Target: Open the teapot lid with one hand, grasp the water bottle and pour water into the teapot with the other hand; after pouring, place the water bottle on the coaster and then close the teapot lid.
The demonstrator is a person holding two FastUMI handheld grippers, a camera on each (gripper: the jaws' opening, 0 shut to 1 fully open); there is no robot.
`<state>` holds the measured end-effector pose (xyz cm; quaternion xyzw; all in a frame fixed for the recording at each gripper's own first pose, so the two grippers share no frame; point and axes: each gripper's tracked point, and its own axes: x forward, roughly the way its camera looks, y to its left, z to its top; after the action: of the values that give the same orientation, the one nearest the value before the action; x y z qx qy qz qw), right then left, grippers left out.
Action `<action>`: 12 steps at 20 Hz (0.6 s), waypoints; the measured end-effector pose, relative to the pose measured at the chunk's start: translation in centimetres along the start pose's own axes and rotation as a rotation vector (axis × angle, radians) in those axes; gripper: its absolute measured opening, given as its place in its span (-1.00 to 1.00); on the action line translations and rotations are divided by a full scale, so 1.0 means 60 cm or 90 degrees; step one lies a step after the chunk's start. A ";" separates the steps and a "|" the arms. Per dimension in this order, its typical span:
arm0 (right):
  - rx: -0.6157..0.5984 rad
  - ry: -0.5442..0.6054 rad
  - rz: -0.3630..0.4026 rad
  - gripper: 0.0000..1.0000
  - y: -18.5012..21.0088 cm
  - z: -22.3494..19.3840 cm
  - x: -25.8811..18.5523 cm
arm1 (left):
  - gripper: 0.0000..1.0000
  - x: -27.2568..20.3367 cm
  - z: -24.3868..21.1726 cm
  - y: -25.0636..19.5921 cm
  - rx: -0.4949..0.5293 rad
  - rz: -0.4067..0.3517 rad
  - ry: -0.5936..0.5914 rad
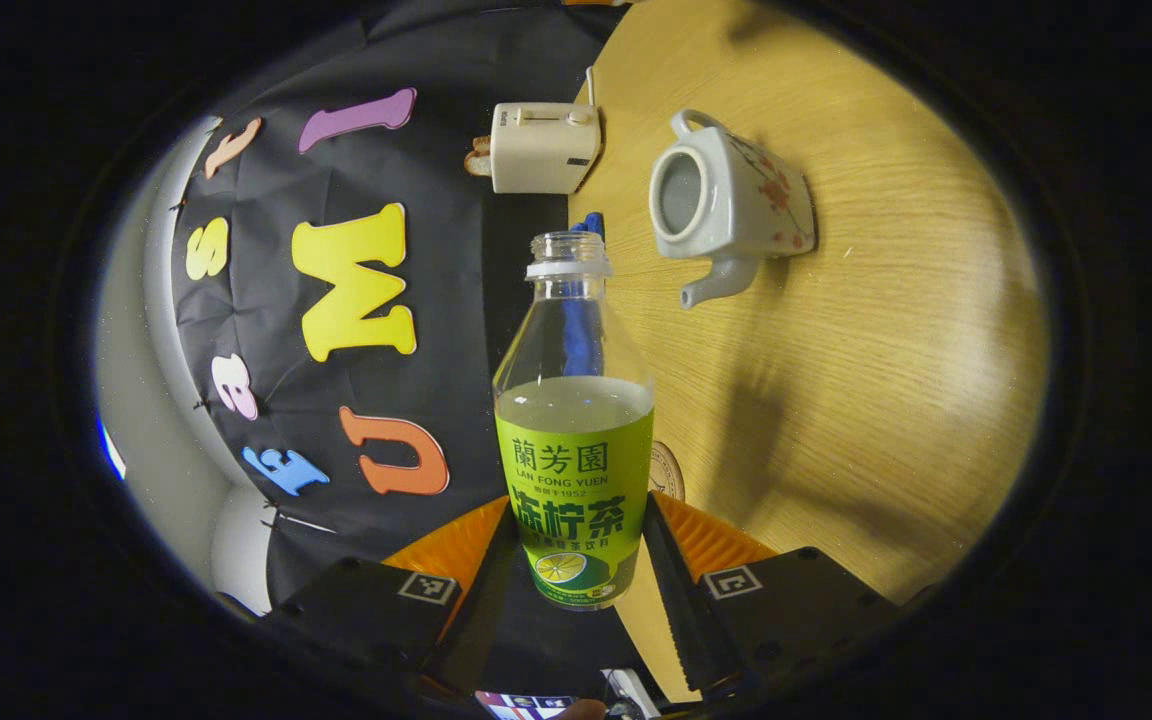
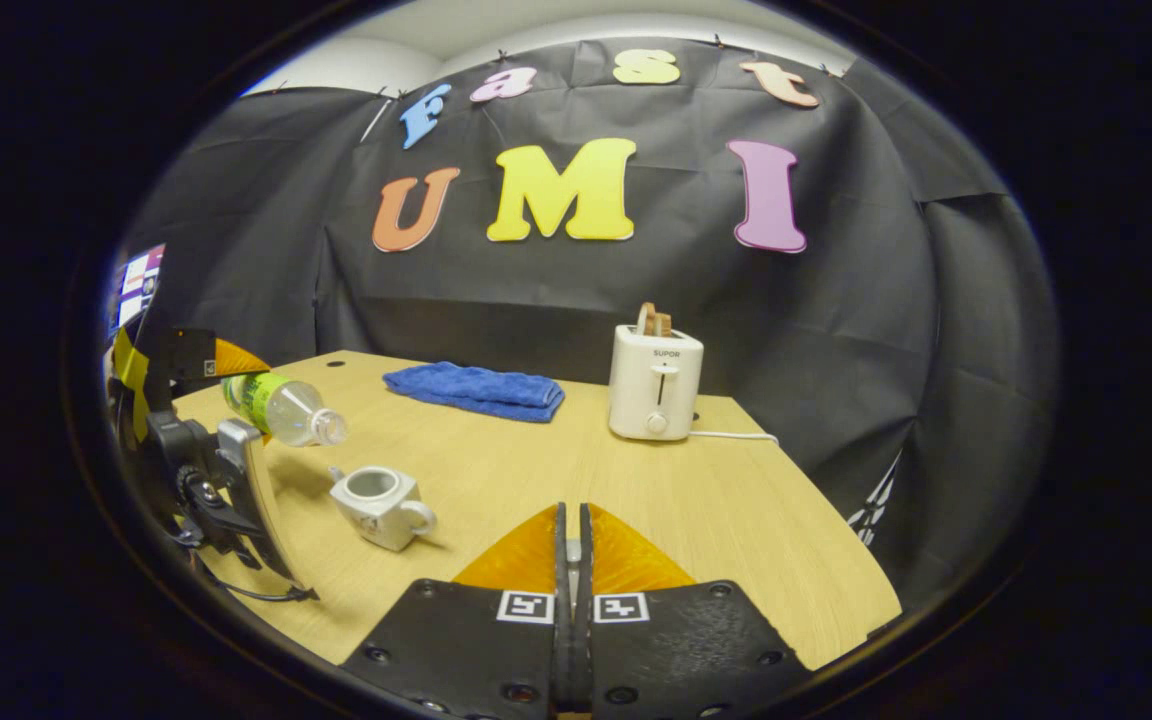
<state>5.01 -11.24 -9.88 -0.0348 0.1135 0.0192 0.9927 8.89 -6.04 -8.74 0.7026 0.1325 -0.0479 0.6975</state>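
Note:
My left gripper (image 1: 576,525) is shut on the green-labelled water bottle (image 1: 574,440), which has no cap and is about half full. In the right gripper view the water bottle (image 2: 284,405) hangs tilted, its mouth pointing down toward the white teapot (image 2: 381,505), a little above and to the left of it. No water stream shows. The teapot (image 1: 731,205) stands on the table with its top open and no lid on it. A round coaster (image 1: 669,470) peeks out behind the bottle. My right gripper (image 2: 572,512) is shut on the teapot lid, of which just a small pale bit (image 2: 572,548) shows between the fingers.
A white toaster (image 2: 656,385) with toast stands at the back of the wooden table (image 2: 756,520), its cord trailing right. A folded blue cloth (image 2: 476,390) lies at the back left. The hand-held left gripper body (image 2: 211,480) is at the table's left edge.

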 end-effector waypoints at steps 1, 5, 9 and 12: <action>0.000 0.002 0.000 -1.00 -0.002 -0.003 0.000 | 0.48 0.001 0.005 -0.001 0.012 -0.001 -0.001; 0.009 0.002 -0.001 -1.00 -0.009 -0.007 -0.002 | 0.48 0.005 0.022 0.002 0.062 -0.004 -0.005; 0.010 0.003 -0.002 -1.00 -0.015 -0.011 -0.005 | 0.48 0.007 0.031 0.023 0.117 0.017 -0.001; 0.012 0.002 -0.001 -1.00 -0.016 -0.012 -0.006 | 0.48 -0.002 0.032 0.028 0.144 0.030 -0.002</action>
<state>4.53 -12.27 -10.47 -0.0253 0.1155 0.0174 0.9928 9.43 -7.92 -7.10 0.7798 0.1086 -0.0477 0.6147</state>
